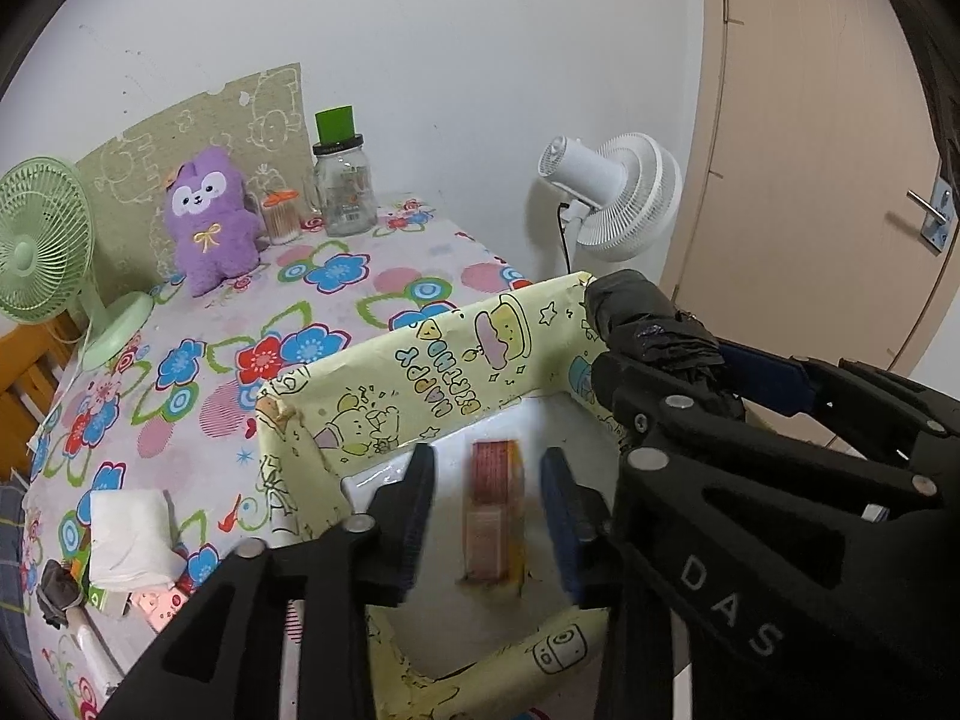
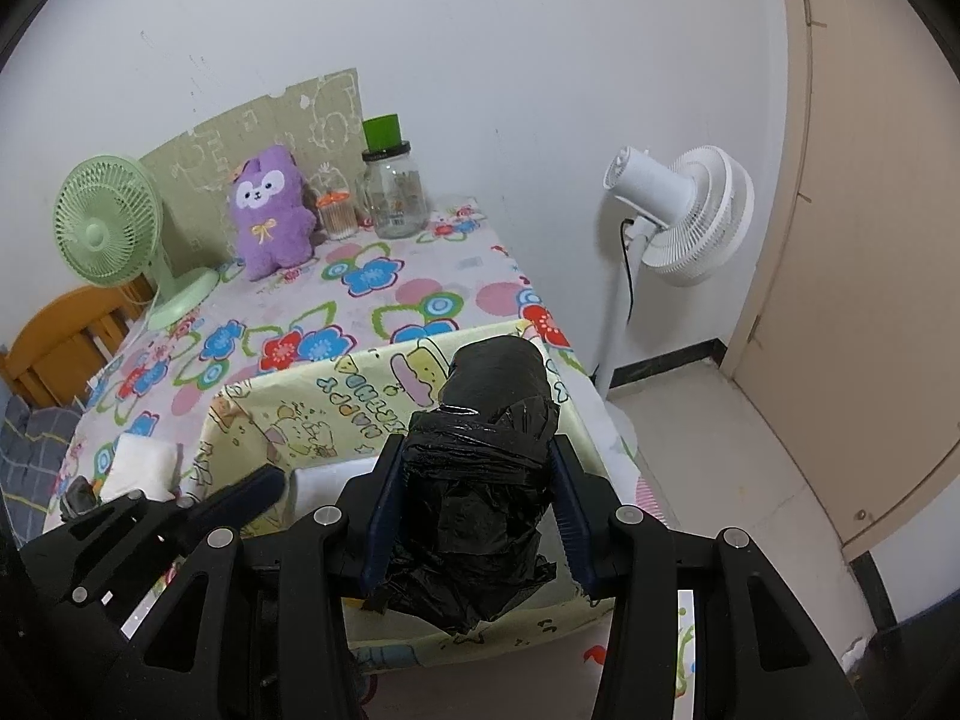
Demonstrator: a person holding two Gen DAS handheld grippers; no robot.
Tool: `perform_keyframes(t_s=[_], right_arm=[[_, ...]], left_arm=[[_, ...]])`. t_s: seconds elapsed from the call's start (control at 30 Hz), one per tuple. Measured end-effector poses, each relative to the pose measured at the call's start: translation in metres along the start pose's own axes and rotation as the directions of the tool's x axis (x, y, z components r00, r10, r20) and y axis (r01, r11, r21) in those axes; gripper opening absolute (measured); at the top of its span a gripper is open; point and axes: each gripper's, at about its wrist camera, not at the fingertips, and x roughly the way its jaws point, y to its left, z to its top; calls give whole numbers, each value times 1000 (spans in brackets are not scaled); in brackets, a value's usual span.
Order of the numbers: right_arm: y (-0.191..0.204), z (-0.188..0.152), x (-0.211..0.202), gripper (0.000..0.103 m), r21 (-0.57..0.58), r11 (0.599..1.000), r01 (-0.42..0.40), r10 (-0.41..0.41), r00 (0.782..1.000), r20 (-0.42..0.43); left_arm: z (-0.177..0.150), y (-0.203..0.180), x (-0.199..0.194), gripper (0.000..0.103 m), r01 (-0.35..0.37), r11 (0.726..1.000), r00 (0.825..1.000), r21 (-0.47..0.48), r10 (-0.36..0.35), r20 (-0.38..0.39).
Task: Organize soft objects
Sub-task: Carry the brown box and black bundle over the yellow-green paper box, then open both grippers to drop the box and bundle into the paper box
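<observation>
Pack [image 1: 495, 510]: small, flat, red-orange, blurred; inside box [image 1: 432, 360], between left gripper [image 1: 489, 516] pads, touching neither.
Pack axis: long side running away from camera, toward far box wall.
Left jaws: apart, clear gaps either side of pack.
Bundle [image 2: 480, 480]: black crinkled plastic, rolled, over the box's right part.
Bundle axis: along the fingers, far end toward table [image 2: 372, 300].
Right gripper [image 2: 477, 510]: clamped on bundle.

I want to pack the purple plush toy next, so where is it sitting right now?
In both wrist views the purple plush toy sits upright at the table's far left, against the wall, between the green desk fan and the small orange-lidded jar.
</observation>
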Motion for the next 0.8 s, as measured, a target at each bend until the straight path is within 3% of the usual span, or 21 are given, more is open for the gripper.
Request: perform_keyframes(t_s=[0.13,0.3,0.43,0.53,0.8], right_arm=[[0,-2,7,50,-4,1000,1,-1,1000,-15],[2,-3,14,50,-13,1000,-4,4,999,-33],[3,-3,18,55,-9,1000,2,-3,999,-51],[3,-3,19,70,2,1000,5,-5,998,-58],[9,-7,9,80,13,1000,22,-21,999,-39]], left_arm=[[-1,3,5,59,-1,1000,1000,-11,0,-17],[-1,7,8,71,-17,1000,1000,-17,16,-25],[-1,10,9,76,-16,1000,1000,-20,16,-25],[-1,11,8,79,-21,1000,1000,-15,20,-23],[-5,18,-1,84,-23,1000,1000,-12,23,-10]])
